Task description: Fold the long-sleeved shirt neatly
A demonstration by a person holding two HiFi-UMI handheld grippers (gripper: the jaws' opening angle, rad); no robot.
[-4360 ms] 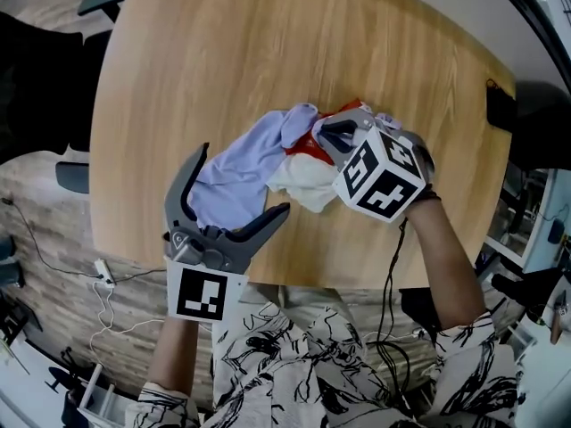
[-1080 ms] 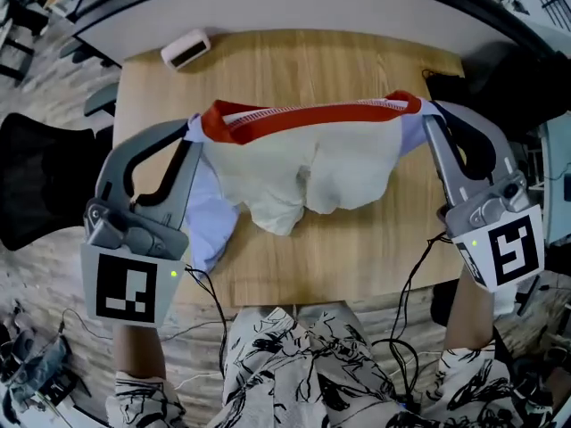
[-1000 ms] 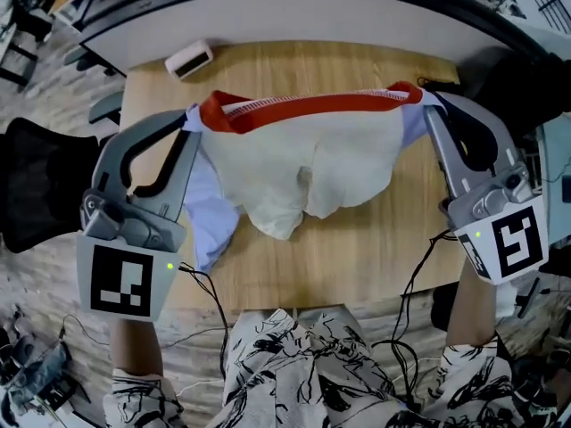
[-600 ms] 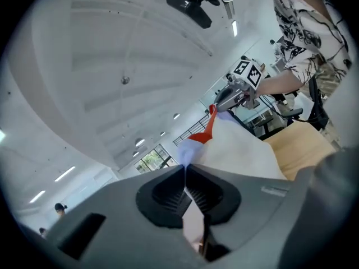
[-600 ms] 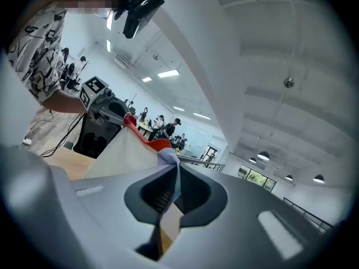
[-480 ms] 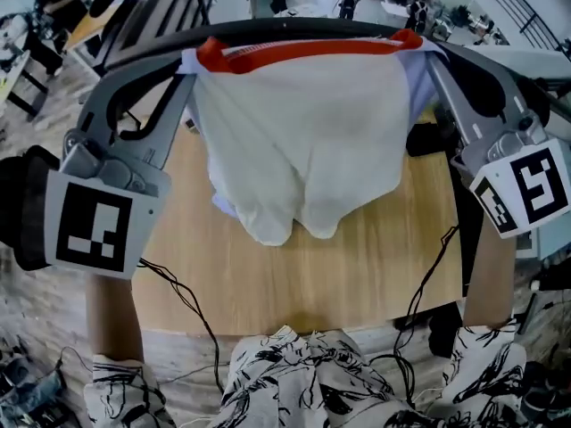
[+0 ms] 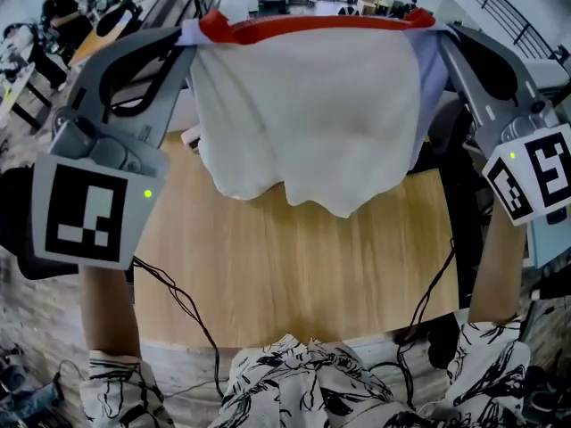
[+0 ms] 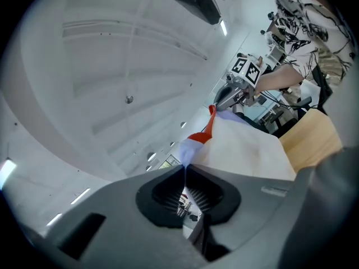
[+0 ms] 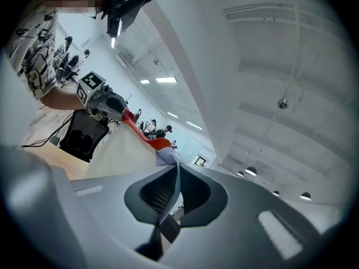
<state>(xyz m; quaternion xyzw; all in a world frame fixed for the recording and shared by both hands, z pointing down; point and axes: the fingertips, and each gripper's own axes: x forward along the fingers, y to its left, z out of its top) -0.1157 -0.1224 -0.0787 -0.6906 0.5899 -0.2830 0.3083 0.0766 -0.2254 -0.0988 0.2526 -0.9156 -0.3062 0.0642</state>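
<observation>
Shirt [image 7: 308,114] is now hanging lifted off the table [image 7: 294,275], left gripper [image 7: 183,36] at 10 o'clock and right gripper [image 7: 437,30] at 2 o'clock each clamping tight on a top corner, probably spreading it for laying flat.

The person wears a white top [image 7: 339,386] with black scribbles. On either side of the top, the left gripper [image 7: 185,36] and right gripper [image 7: 439,32] are grey, each with a black-and-white cube [image 7: 85,214]. Thin black cables [image 7: 183,308], maybe theirs, hang by the top.
</observation>
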